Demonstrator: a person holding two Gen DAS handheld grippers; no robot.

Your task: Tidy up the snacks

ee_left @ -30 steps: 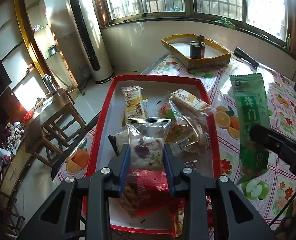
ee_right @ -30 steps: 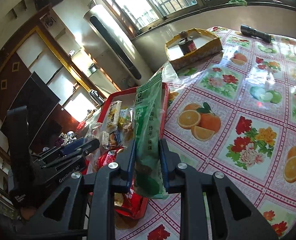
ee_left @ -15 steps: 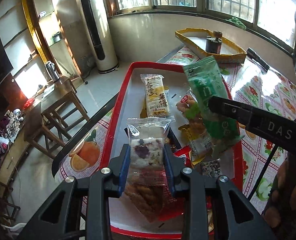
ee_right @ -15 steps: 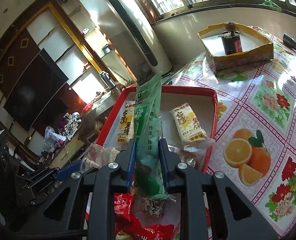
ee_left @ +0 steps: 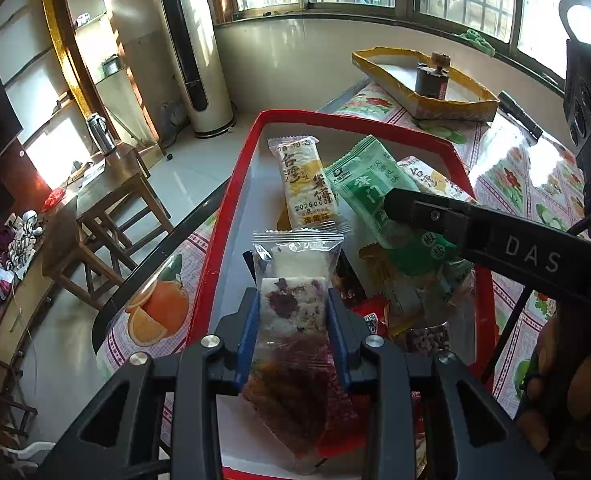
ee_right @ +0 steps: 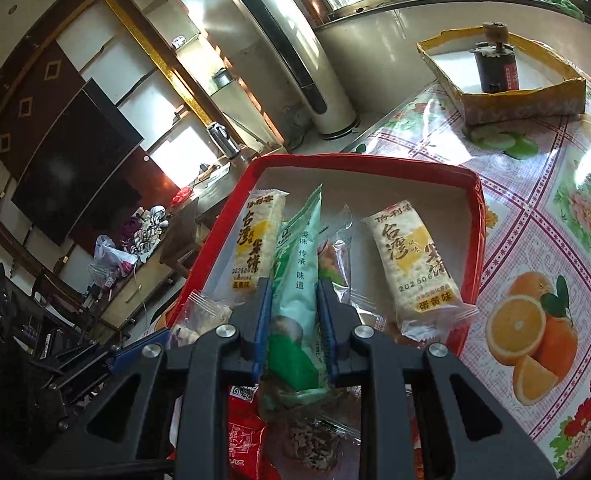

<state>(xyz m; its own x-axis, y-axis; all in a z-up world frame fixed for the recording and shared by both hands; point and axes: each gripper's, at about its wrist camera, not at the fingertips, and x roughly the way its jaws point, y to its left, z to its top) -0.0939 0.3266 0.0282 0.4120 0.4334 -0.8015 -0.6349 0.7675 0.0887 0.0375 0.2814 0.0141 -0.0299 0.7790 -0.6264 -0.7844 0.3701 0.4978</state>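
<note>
Left wrist view: the left gripper point(ee_left: 293, 320) is clenched on a clear-wrapped cake point(ee_left: 295, 300), both pads pressing its sides; the packet's sealed top stands out ahead of the fingertips.
Tray: the red tray point(ee_left: 231, 216) lies below and ahead of the left gripper, with loose snacks piled in it.
Right wrist view: the right gripper point(ee_right: 293, 332) is clenched on a green packet point(ee_right: 299, 280), held on edge, its top running forward past the fingertips and over the tray.
Neighbours: a yellow rice cracker pack point(ee_right: 259, 240) lies just left of the green packet; a second cracker pack point(ee_right: 413, 264) lies to the right of the claw, apart from it.
Risk, crowding: the two claws are near each other over one tray; in my judgement a careless lowering could knock one against the other or its packet.
Risk, burial: either packet, if dropped onto the heap, may slide and hide smaller snacks, undoing the sorting.
Risk, crushing: the soft cake may deform under a firm squeeze.
Writing, crackers: large Chinese characters, "2025060" legible in part, a yellow band below.
Writing, right claw: "DAS" in white on its arm point(ee_left: 531, 256).
Writing, green packet: Chinese characters; too small to transcribe with confidence.
</note>
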